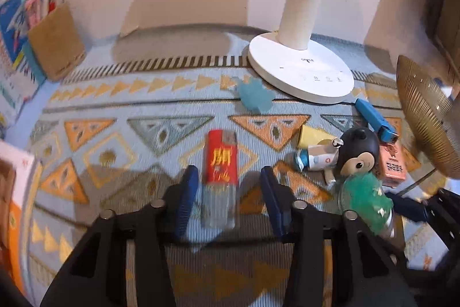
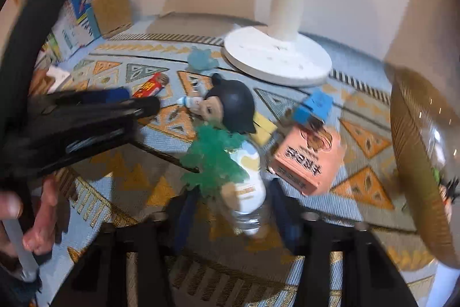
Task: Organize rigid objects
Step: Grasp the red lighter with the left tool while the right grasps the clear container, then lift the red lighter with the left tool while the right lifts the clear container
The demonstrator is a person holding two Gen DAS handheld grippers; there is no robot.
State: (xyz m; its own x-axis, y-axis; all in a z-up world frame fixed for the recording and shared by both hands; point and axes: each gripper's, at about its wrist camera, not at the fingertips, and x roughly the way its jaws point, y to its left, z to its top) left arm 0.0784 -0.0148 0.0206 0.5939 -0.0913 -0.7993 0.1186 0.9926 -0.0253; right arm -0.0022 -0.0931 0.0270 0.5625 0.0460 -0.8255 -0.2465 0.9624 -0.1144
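On the patterned mat, the left tongs stand partly open around the red lighter, which lies near centre, pads just clear of it. Right of it, the right tongs straddle the monkey doll; blur hides any contact. Further right lie a pink box and a gold bowl.

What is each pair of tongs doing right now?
Left tongs: open around the lighter, not touching.
Right tongs: around the doll bottle; grip cannot be told.
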